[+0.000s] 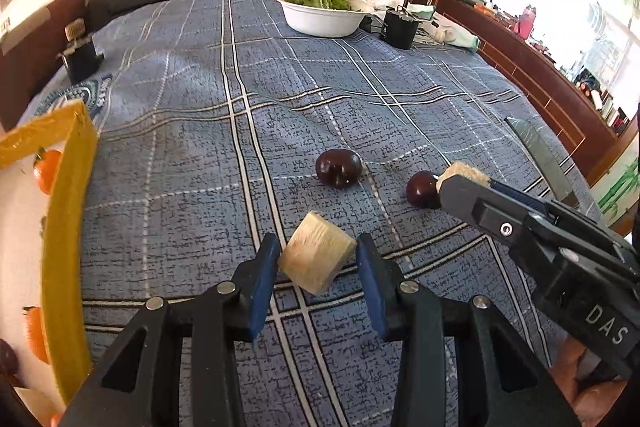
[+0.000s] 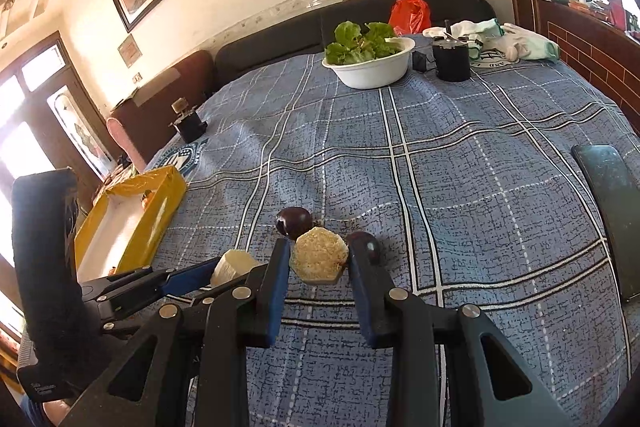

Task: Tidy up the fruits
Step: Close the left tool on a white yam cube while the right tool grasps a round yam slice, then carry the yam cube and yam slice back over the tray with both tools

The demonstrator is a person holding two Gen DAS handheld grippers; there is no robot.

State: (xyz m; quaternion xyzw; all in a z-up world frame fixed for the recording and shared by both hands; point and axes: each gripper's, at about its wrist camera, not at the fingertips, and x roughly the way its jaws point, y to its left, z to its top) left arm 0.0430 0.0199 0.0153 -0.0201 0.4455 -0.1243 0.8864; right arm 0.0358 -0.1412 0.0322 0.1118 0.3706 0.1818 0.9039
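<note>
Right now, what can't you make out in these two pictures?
- Yellow box, left wrist view: inside cut off by the picture edge and hidden by its wall.
- Right plum, right wrist view: mostly behind the right gripper's finger.
- Dark flat object, right wrist view: cut off at the edge, unidentifiable.

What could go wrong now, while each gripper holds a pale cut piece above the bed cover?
1. The left gripper grips its pale piece by tilted faces; it might slip out.
2. The right gripper, shut on its own piece, hangs close to two dark plums; lowering it could nudge them across the soft cover.
</note>
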